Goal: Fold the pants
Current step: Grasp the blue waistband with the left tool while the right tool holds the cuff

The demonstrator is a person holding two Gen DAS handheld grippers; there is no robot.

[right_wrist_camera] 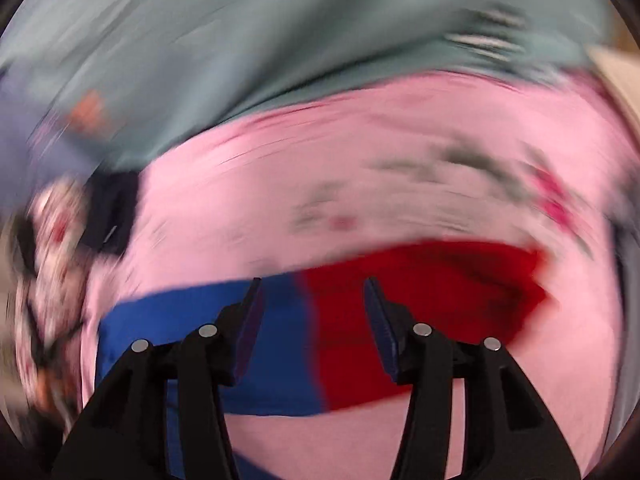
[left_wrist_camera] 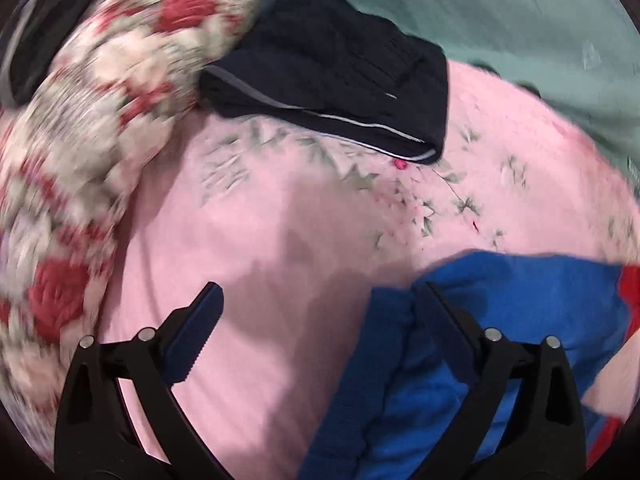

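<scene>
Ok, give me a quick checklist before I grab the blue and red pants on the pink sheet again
1. Left gripper open, nothing between the jaws: ok.
2. Right gripper open above the blue and red pants, not gripping: ok.
3. Pants lying flat: cannot tell, right view blurred, bunched in left view.
4. Pink sheet free beside the pants: ok.
5. Folded dark garment apart from the pants: ok.

My left claw (left_wrist_camera: pixel 320 300) hangs over the bedsheet (left_wrist_camera: pixel 248 240); the pants (left_wrist_camera: pixel 500 320) lie under its right finger; folded clothes (left_wrist_camera: pixel 332 76) lie beyond, a pillow (left_wrist_camera: pixel 100 100) to their left.
</scene>
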